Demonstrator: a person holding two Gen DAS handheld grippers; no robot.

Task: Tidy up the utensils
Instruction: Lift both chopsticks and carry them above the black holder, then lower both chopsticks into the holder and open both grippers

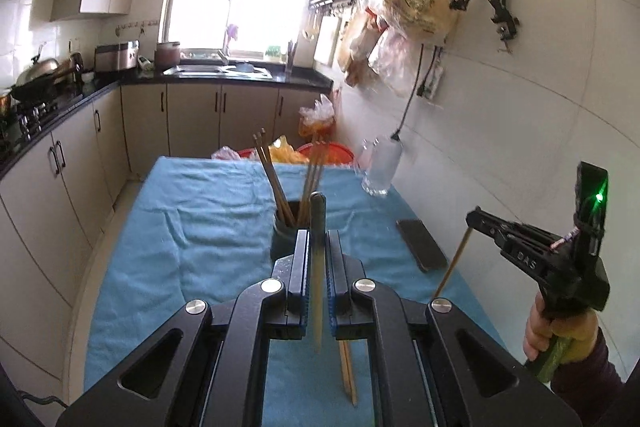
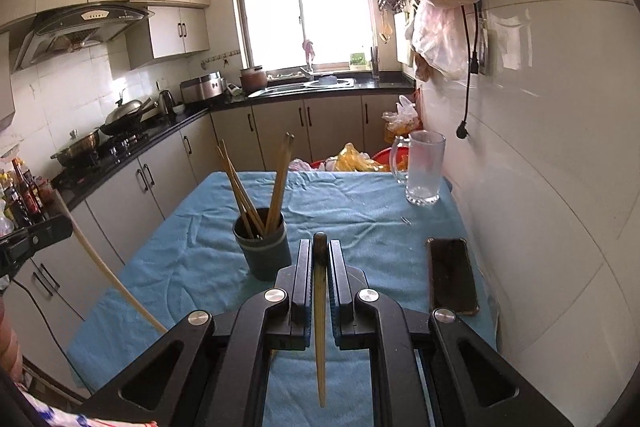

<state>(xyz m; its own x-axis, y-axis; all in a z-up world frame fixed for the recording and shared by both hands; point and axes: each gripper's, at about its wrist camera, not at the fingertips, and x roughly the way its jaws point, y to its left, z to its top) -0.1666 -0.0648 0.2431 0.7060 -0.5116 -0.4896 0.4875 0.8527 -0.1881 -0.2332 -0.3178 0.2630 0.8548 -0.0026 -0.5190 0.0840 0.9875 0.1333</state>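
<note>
**Clamping One Chopstick in Each Gripper Above the Blue Desk**

Holding a single chopstick apiece, both grippers hang over the near part of the desk (image 2: 192, 267), which is covered by a blue cloth. The left gripper (image 1: 318, 243) has its jaws pressed together on a chopstick (image 1: 318, 291) that stands roughly upright between them, its dark blunt end rising above the fingertips and its thin end pointing down toward the cloth. The right gripper (image 2: 320, 259) is likewise clamped on a chopstick (image 2: 320, 331), dark tip just above the pads, pale shaft hanging down below them.

Seen from the left wrist, the right gripper (image 1: 474, 221) appears over the desk's right edge with its chopstick (image 1: 454, 263) slanting downward. From the right wrist, the left gripper's chopstick (image 2: 112, 275) curves across the desk's left edge.

A dark round utensil holder (image 2: 264, 247) stands near the middle of the desk, just beyond both grippers, with several chopsticks (image 2: 256, 187) leaning apart inside it. One more pair of chopsticks (image 1: 348, 371) lies flat on the cloth by the near edge, under the left gripper.

A black phone (image 2: 452, 275) lies along the right edge, and a clear glass mug (image 2: 424, 167) stands at the far right corner.
</note>
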